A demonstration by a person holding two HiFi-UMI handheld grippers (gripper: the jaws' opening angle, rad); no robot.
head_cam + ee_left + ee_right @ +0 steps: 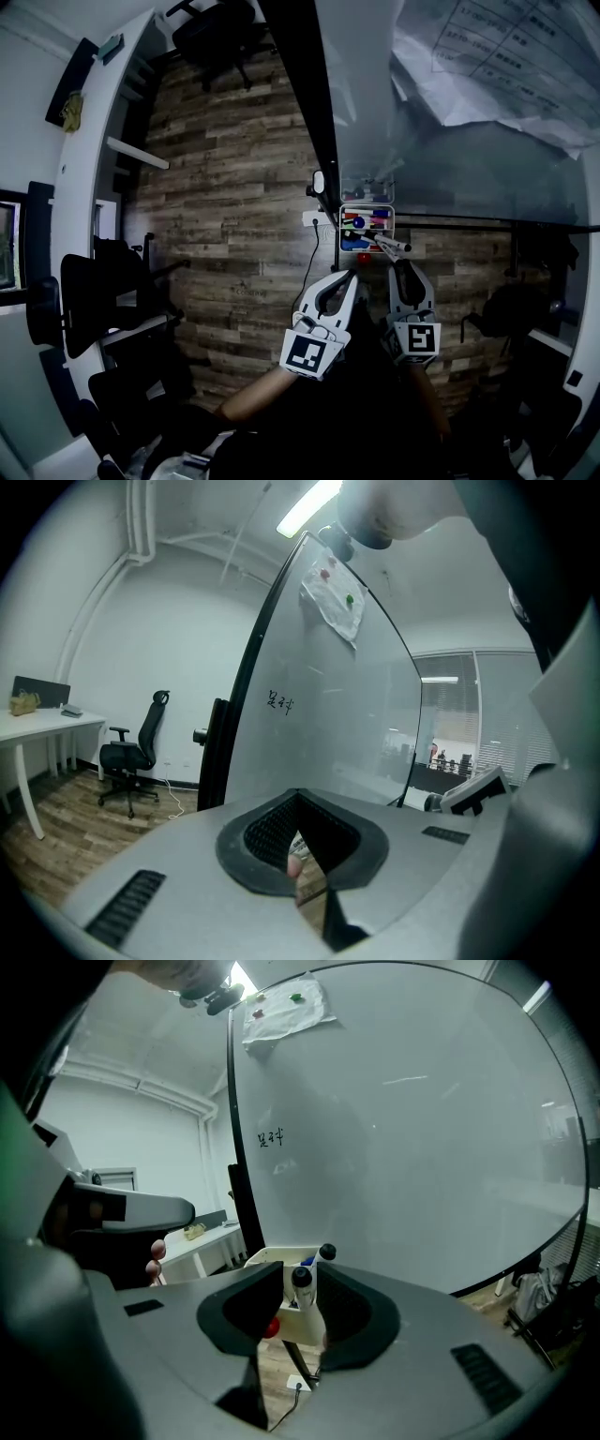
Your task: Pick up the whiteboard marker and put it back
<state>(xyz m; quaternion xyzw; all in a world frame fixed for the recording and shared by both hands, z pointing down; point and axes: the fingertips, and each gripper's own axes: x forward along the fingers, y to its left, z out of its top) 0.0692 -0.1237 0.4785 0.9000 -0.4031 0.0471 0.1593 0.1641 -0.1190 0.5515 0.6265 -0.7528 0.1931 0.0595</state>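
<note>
Two grippers: left gripper [352, 274] fingers sitting closed, empty; right gripper [300, 1312] fingers standing open. Whiteboard marker [301, 1283] leaning in one white holder [267, 1256], just beyond right fingertips, not gripped, beside second black-capped marker [326, 1253]. One whiteboard [403, 1147] standing behind

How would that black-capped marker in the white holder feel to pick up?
The marker looks slim and hard-bodied, so it is probably light and stiff. Its smooth round barrel may slip, or roll if laid flat. It stands loose in the holder, so a nudge could tip it.
</note>
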